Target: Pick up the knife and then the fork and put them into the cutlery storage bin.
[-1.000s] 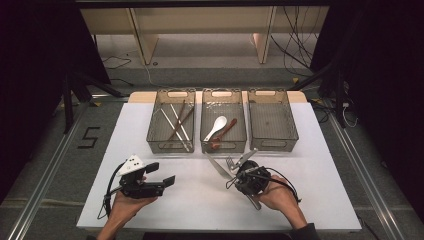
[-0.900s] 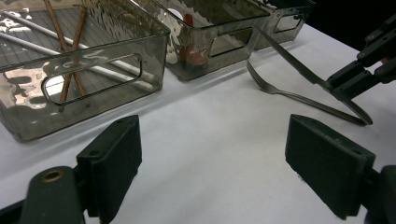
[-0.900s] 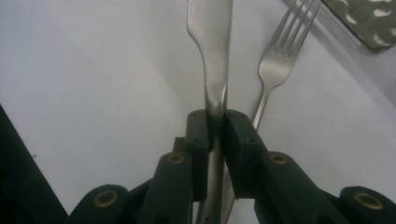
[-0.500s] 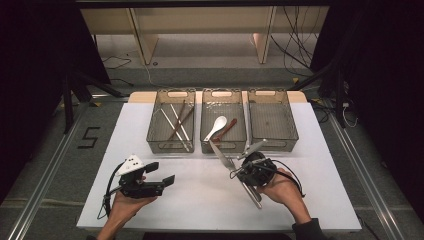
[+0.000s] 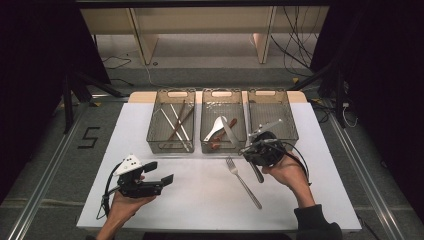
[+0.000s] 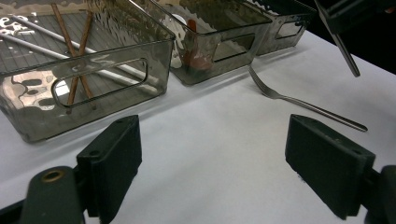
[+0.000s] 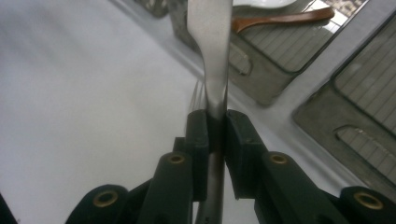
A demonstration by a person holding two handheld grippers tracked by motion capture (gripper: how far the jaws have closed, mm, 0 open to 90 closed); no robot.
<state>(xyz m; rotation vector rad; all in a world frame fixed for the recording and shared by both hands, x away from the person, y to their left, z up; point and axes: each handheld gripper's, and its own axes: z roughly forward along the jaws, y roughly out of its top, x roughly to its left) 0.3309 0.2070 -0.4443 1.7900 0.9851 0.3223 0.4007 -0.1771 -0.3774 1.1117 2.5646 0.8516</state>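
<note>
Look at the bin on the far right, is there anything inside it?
No, the right bin shows just its bare ribbed floor, while the left bin and middle bin hold utensils.

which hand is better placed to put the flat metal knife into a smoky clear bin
Right. The right gripper is shut on the flat metal knife beside the bins. The left gripper hovers open farther back.
</note>
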